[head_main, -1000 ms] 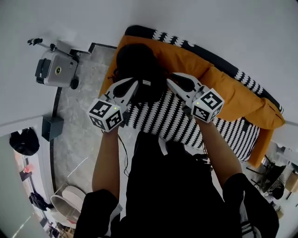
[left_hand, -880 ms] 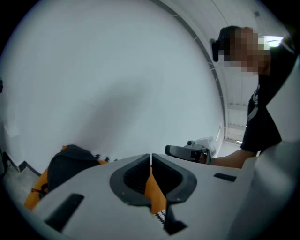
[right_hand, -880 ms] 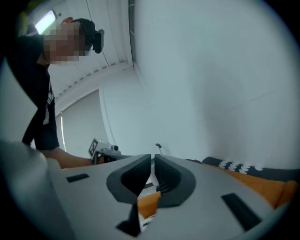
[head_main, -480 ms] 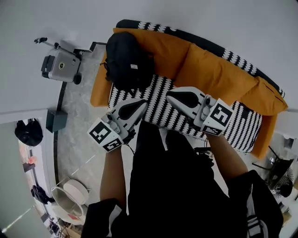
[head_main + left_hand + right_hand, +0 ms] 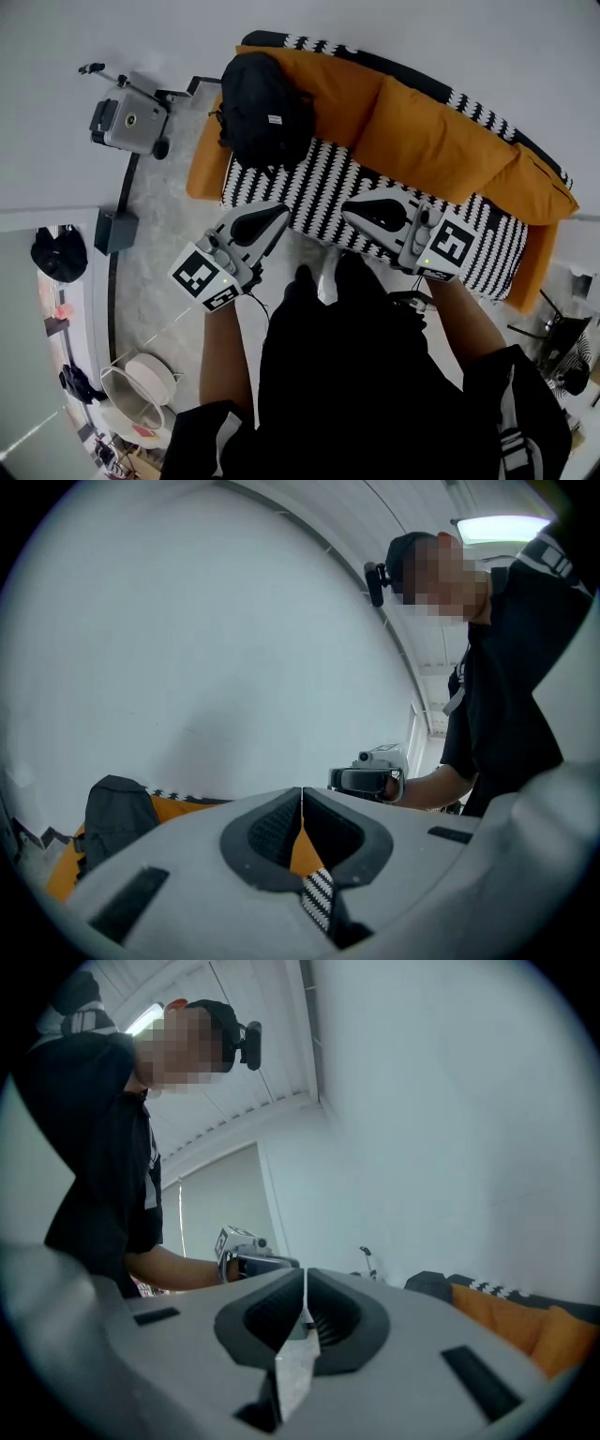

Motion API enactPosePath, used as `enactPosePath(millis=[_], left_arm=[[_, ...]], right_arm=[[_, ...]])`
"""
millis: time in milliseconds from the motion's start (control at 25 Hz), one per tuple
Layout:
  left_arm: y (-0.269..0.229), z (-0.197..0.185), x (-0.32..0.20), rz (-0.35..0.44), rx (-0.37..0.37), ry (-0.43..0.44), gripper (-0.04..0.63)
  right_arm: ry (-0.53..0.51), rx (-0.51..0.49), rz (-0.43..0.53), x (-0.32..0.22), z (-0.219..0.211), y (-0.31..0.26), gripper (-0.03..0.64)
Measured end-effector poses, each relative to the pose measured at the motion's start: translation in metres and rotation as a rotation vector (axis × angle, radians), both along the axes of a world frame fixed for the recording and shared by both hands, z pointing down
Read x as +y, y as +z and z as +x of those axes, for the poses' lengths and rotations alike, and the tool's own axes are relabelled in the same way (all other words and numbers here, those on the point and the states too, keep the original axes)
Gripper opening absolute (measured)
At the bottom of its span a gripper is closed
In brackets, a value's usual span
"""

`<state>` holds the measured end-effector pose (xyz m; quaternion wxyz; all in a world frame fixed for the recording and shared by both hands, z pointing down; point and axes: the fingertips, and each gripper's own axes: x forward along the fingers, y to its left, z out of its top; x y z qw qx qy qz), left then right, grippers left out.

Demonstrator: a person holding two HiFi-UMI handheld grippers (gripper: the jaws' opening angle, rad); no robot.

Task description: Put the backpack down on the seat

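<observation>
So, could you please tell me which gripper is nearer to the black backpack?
Left. The left gripper hangs just below the backpack in the head view; the right gripper is farther, before the middle of the sofa seat.

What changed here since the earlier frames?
The left gripper and right gripper drew back from the backpack toward the person; both are now shut and empty. The backpack stays on the sofa's striped seat, against the orange cushion.
</observation>
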<state>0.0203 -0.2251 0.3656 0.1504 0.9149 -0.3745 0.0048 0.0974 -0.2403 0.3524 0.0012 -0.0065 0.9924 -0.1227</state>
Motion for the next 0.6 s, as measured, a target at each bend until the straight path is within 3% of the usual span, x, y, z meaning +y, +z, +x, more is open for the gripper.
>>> enactPosePath(millis=[320,520,600], left_arm=[[-0.017,-0.023,0.061,0.054,0.085,0.042,0.025],[-0.009,-0.046,0.108,0.049,0.098,0.048,0.025],[-0.002,-0.048,0.127,0.030,0.062,0.050,0.025]], right_arm=[[0.021,0.045,0.003,0.055,-0.034,-0.004,0.031],[0.044,0.062,0.019,0.095,-0.063,-0.004,0.031],[0.060,0.069,0.029,0.106,-0.071,-0.004,0.031]])
